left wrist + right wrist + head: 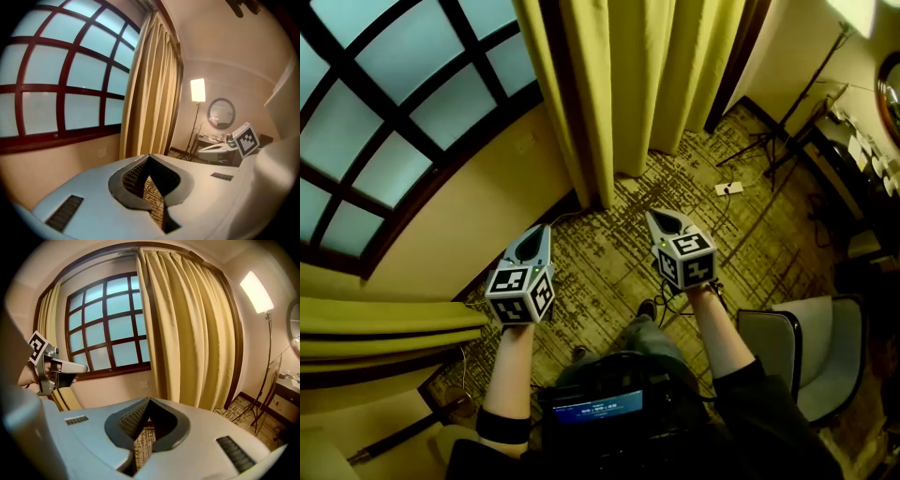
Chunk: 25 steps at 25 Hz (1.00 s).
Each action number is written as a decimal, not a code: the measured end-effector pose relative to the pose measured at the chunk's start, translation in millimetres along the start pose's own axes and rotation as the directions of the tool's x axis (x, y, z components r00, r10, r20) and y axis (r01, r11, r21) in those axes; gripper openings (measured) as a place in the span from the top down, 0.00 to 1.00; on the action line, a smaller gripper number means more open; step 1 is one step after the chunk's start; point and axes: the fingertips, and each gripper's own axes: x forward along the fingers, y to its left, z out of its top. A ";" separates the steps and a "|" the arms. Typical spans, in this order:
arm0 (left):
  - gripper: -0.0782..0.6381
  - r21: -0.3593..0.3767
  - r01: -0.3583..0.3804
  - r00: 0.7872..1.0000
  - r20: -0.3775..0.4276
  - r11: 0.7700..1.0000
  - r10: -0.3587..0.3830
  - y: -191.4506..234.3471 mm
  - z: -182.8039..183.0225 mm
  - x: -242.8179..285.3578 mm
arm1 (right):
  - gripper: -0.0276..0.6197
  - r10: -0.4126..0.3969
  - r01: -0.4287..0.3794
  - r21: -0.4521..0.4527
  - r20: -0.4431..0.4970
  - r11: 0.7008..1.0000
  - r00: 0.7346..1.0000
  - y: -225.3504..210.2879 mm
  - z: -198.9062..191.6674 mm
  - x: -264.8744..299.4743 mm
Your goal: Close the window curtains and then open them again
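Item: pair of mustard-yellow pleated window curtains, both gathered to the sides; right curtain panel point(628, 84) hanging in deep folds to the patterned carpet point(609, 253), left curtain panel point(384, 328) bunched at the far side, gridded window point(384, 103) bare between them. Material, judged: soft, floppy woven cloth, fairly light, no stiffness, likely to slide along its rail under a sideways pull and to slip from a shallow pinch. Suggested hold: the inner leading edge beside the window, around mid-height, one full fold taken deep between the pads; pull level, not downward, to spare the hooks. Tools: left gripper point(542, 231) and right gripper point(658, 217), both pointing at the wall beneath the window, well apart from the cloth, jaws pressed together with nothing between them. Status, judged: closing not yet begun
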 end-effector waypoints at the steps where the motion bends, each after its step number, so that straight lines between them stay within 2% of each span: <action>1: 0.88 0.002 0.001 1.000 0.005 1.000 -0.001 -9.7 5.0 11.9 | 0.93 0.007 -0.007 -0.005 0.000 1.000 1.000 -11.0 2.7 1.5; 6: 0.88 0.007 -0.012 0.999 0.035 1.000 0.011 -47.4 27.9 59.4 | 0.93 0.064 -0.064 -0.063 0.002 0.996 0.998 -44.3 18.9 7.4; 11: 0.88 0.005 -0.039 0.998 0.057 0.999 0.038 -62.1 48.3 88.5 | 0.93 0.122 -0.119 -0.105 0.023 0.987 0.992 -54.3 35.5 19.2; 13: 0.88 0.031 -0.040 0.998 0.055 0.999 0.039 -63.3 56.0 96.6 | 0.93 0.140 -0.136 -0.105 0.030 0.985 0.990 -55.0 41.7 26.7; 18: 0.88 0.056 -0.048 0.997 0.056 0.997 0.045 -46.9 81.3 120.0 | 0.93 0.172 -0.170 -0.108 0.010 0.980 0.985 -52.0 61.9 55.3; 23: 0.88 0.022 -0.045 0.994 0.097 0.999 0.043 -22.5 118.0 156.3 | 0.93 0.159 -0.158 -0.224 -0.009 0.962 0.987 -53.7 92.0 91.3; 25: 0.88 0.028 -0.055 0.992 0.113 0.998 0.052 -7.7 131.9 171.4 | 0.93 0.167 -0.167 -0.244 -0.019 0.955 0.986 -51.5 109.8 104.8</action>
